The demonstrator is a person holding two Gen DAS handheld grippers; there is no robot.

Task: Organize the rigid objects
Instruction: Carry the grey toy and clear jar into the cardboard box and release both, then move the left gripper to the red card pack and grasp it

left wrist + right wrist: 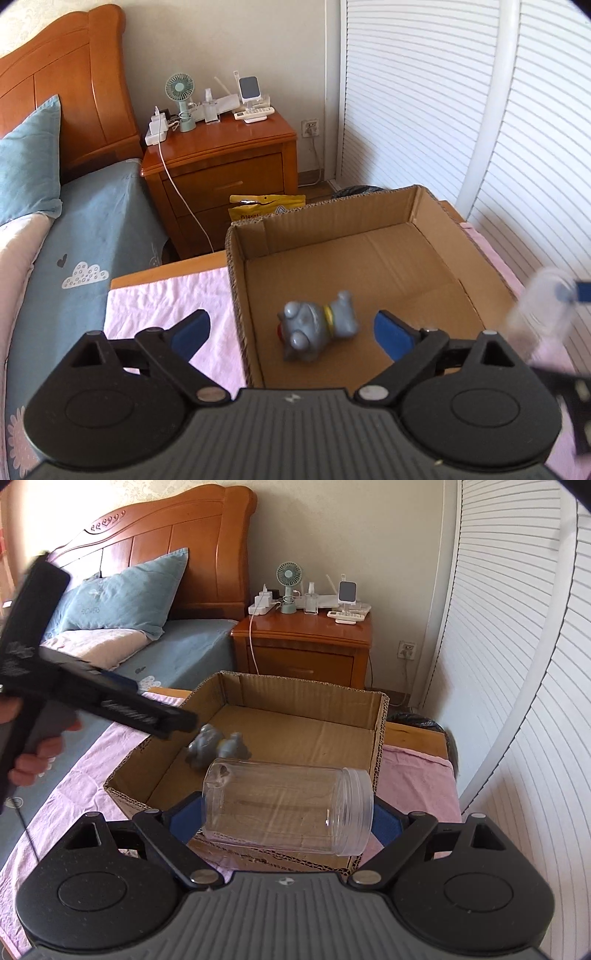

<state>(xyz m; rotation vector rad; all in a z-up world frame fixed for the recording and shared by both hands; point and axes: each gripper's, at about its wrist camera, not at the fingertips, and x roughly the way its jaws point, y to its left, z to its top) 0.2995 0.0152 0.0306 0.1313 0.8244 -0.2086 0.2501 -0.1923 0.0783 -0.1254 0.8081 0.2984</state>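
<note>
A grey toy figure (317, 325) with a yellow collar lies on its side on the floor of an open cardboard box (369, 254). My left gripper (291, 334) is open above the box's near left corner, the toy below and between its blue pads, untouched. My right gripper (286, 816) is shut on a clear plastic jar (288, 805), held sideways over the box's near edge (236, 849). The toy (214, 747) shows beyond the jar. The jar appears blurred at the right edge of the left wrist view (543, 306).
The box sits on a pink cloth (166, 302) over a wooden table. A bed with a blue pillow (122, 594) lies left. A wooden nightstand (221, 162) with a fan and chargers stands behind. A yellow bag (266, 206) and white slatted doors (443, 110) are beyond.
</note>
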